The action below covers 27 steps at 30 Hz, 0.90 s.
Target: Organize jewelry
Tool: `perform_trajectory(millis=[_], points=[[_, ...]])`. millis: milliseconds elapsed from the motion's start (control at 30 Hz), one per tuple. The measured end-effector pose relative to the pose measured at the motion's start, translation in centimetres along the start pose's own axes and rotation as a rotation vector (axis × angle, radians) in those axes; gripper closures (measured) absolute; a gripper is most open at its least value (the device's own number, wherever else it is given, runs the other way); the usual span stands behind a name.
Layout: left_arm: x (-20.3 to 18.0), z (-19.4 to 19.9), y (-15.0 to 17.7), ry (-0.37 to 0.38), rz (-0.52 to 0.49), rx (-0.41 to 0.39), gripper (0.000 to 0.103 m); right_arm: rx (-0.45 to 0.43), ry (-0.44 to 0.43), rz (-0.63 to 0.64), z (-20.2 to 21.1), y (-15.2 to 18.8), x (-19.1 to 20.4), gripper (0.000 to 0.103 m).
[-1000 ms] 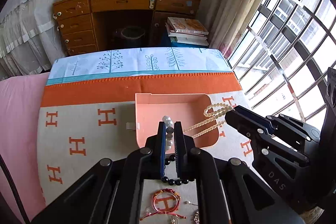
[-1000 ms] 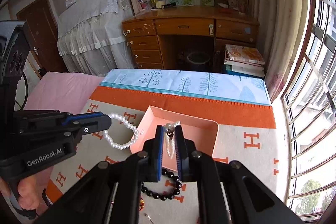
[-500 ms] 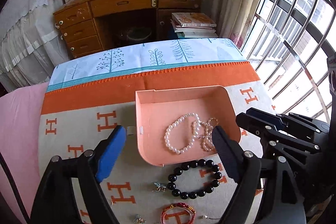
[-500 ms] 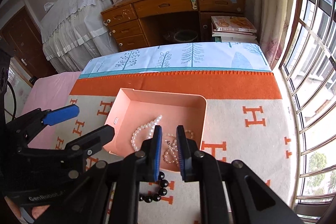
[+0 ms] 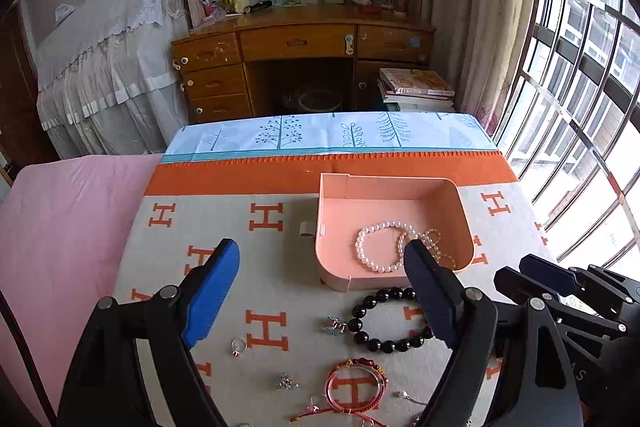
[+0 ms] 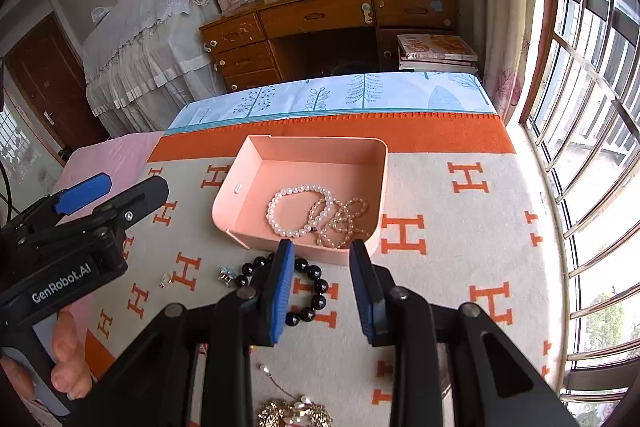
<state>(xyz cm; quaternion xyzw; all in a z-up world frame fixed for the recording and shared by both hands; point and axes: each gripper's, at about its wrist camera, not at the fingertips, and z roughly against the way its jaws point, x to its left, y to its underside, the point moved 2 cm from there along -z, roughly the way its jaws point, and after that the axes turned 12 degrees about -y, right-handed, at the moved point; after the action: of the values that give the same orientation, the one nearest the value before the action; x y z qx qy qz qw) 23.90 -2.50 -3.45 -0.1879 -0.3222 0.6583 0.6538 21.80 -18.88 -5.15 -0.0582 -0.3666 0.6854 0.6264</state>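
Note:
A peach tray [image 5: 336, 195] [image 6: 240, 179] sits on the H-patterned cloth. In it lie a white pearl bracelet [image 5: 374, 247] [image 6: 288, 211] and a golden bead strand [image 5: 434, 241] [image 6: 344, 219]. My left gripper [image 5: 320, 267] is wide open and empty, held above the cloth before the tray. My right gripper [image 6: 322, 255] is open and empty, just in front of the tray's near wall. A black bead bracelet [image 5: 384, 319] [image 6: 308, 283] lies on the cloth below both grippers.
A red cord bracelet [image 5: 356, 387], small rings and charms [image 5: 239, 346] lie on the cloth nearer me. A gold and pearl piece [image 6: 296, 413] lies at the bottom of the right wrist view. A pink bed [image 5: 60, 227] is left, the window right.
Both grippers let go of their strands, which now lie in the tray. The left opened first, then the right. Both pulled back and up from the tray.

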Motion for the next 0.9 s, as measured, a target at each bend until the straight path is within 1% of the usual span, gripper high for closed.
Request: perform_trajectory(millis=[67,100,167,233,300,333,467,567,667,733,833,867,900], points=[[0.2,1.3,0.5,-0.011,0.001,-0.026,0.018,-0.023,0.005,0.009,1.4,0.3,0.6,0.055],[0.4,1.9,0.8,-0.017,0.003,-0.037,0.015,-0.042,0.000,0.008,2.1,0.5,0.8,0.051],[0.8,2.8,1.5,-0.021,0.009,-0.054,0.013,-0.084,-0.024,0.006,3.8,0.9,1.1,0.034],[1.1,3.7,2.2,-0.023,0.011,-0.059,0.013,-0.132,-0.045,0.002,5.4,1.4,1.4,0.028],[1.5,4.4,2.9,-0.015,0.014,-0.061,0.013,-0.174,-0.077,-0.001,6.8,1.8,1.6,0.028],[1.8,4.7,3.3,-0.014,0.017,-0.061,0.013,-0.178,-0.085,-0.003,7.3,2.0,1.7,0.028],[2.7,6.0,4.6,-0.010,0.026,-0.075,0.013,-0.181,-0.056,0.008,8.6,2.6,2.5,0.028],[3.4,6.9,5.6,-0.005,0.027,-0.081,0.013,-0.208,-0.013,0.054,9.5,3.4,3.6,0.028],[3.9,7.7,6.8,-0.022,0.017,-0.092,0.013,-0.225,0.008,0.094,10.2,4.5,4.8,0.028],[4.2,8.0,7.5,-0.033,0.010,-0.097,0.013,-0.222,-0.003,0.118,10.4,5.4,5.4,0.028],[4.8,8.4,8.8,-0.033,0.006,-0.100,0.013,-0.185,-0.078,0.155,10.3,7.0,6.2,0.027],[4.9,8.4,9.3,-0.033,0.004,-0.099,0.013,-0.181,-0.078,0.166,10.3,7.5,6.5,0.026],[5.0,8.3,9.7,-0.035,-0.001,-0.098,0.013,-0.177,-0.058,0.179,10.3,8.0,6.7,0.025]])
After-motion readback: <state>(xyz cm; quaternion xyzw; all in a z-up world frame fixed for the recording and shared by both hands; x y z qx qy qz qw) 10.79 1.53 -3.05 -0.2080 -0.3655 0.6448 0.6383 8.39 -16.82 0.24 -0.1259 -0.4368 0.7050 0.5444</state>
